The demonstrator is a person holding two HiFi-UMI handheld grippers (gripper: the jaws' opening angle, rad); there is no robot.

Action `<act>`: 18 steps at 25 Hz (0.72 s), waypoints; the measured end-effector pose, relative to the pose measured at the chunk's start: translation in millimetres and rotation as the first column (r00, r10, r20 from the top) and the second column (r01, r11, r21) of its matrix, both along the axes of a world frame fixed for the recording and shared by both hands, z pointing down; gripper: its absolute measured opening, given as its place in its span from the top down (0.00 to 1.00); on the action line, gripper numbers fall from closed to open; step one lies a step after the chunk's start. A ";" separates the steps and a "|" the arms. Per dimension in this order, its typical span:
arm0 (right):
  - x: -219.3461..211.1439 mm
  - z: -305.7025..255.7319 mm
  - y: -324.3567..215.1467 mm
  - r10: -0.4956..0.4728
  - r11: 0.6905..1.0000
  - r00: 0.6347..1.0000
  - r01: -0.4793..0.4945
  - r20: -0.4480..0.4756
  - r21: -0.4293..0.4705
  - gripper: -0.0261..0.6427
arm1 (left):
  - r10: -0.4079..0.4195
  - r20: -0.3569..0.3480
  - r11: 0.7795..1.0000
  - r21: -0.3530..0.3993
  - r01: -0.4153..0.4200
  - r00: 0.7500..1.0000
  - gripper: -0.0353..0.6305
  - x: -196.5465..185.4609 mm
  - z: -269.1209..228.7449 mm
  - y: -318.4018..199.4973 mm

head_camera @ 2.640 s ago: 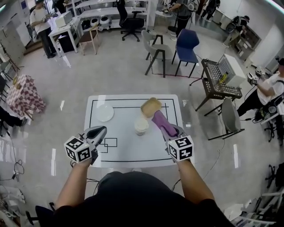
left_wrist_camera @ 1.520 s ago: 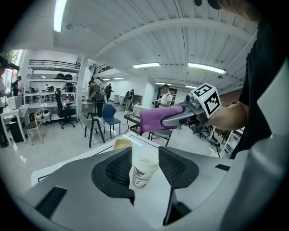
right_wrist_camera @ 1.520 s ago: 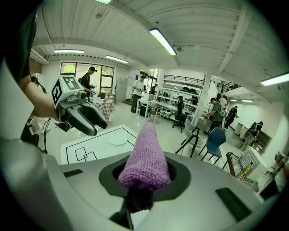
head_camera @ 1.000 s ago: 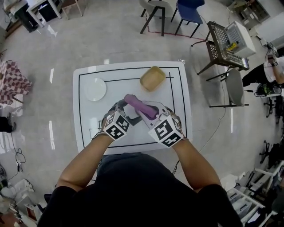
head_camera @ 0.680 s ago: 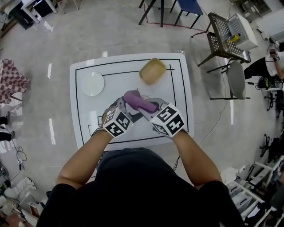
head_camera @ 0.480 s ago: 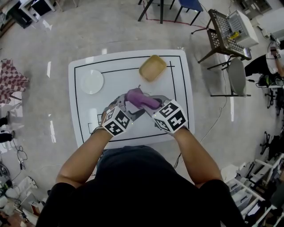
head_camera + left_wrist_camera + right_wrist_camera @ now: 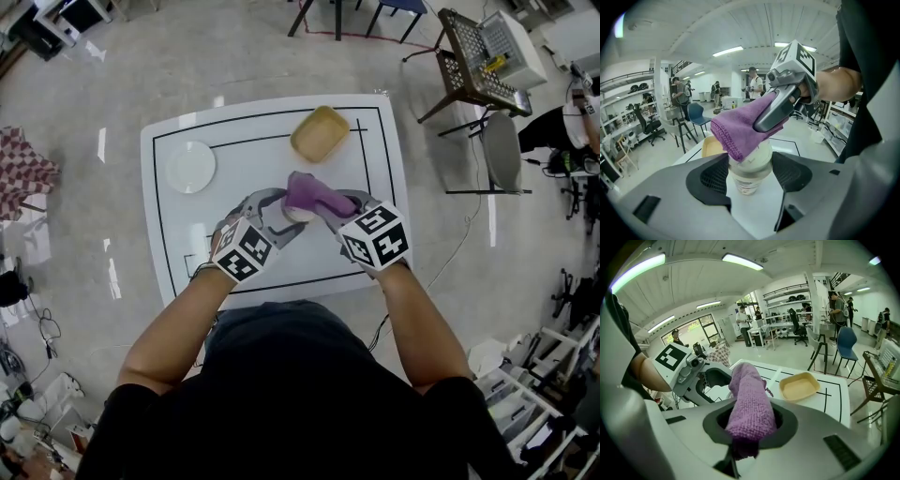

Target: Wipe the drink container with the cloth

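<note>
The person wears a black short-sleeved top (image 7: 281, 394). Its sleeves (image 7: 127, 417) end above the elbows, and the arms are bare below them. Each hand carries a gripper with a smooth, rounded grey shell.

The left gripper (image 7: 751, 171) has broad grey jaws lined with dark oval pads (image 7: 712, 177) of fine mesh texture. Its jaws have just been closing, with a cup (image 7: 749, 183) between them. The right gripper (image 7: 749, 426) has the same shell and pads, and from outside its finger (image 7: 776, 110) looks long, glossy and dark grey.

The left cube (image 7: 242, 254) and right cube (image 7: 375, 236) are white, with black square markers printed on every visible face.
</note>
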State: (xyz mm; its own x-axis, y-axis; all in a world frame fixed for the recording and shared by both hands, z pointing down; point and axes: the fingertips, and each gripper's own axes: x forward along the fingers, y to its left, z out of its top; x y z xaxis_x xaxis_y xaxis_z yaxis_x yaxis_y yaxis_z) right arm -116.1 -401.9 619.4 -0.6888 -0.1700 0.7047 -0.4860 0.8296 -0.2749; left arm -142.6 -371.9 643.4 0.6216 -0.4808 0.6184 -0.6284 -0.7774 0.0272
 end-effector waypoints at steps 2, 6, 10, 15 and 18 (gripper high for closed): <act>7.9 1.2 -3.1 0.026 1.000 1.000 -0.026 -0.005 -0.002 0.84 | 0.000 0.000 1.000 0.000 0.000 1.000 0.46 0.6 0.2 -0.2; 25.0 6.9 -8.1 0.075 0.997 0.997 -0.075 -0.022 -0.011 0.84 | -0.002 0.000 1.000 -0.002 0.002 1.000 0.46 1.8 0.5 -0.1; 40.4 16.0 -8.8 0.099 0.995 0.993 -0.100 -0.066 -0.014 0.84 | -0.004 0.003 1.000 -0.003 0.004 1.000 0.46 1.8 1.5 -0.4; 61.3 14.9 -6.2 0.151 0.988 0.986 -0.152 -0.065 -0.003 0.84 | -0.013 0.015 1.000 -0.012 0.013 1.000 0.46 3.0 3.4 -0.3; 75.7 -2.1 4.0 0.196 0.981 0.981 -0.196 -0.013 0.005 0.84 | -0.032 0.025 0.999 -0.034 0.033 0.999 0.46 4.3 2.8 5.5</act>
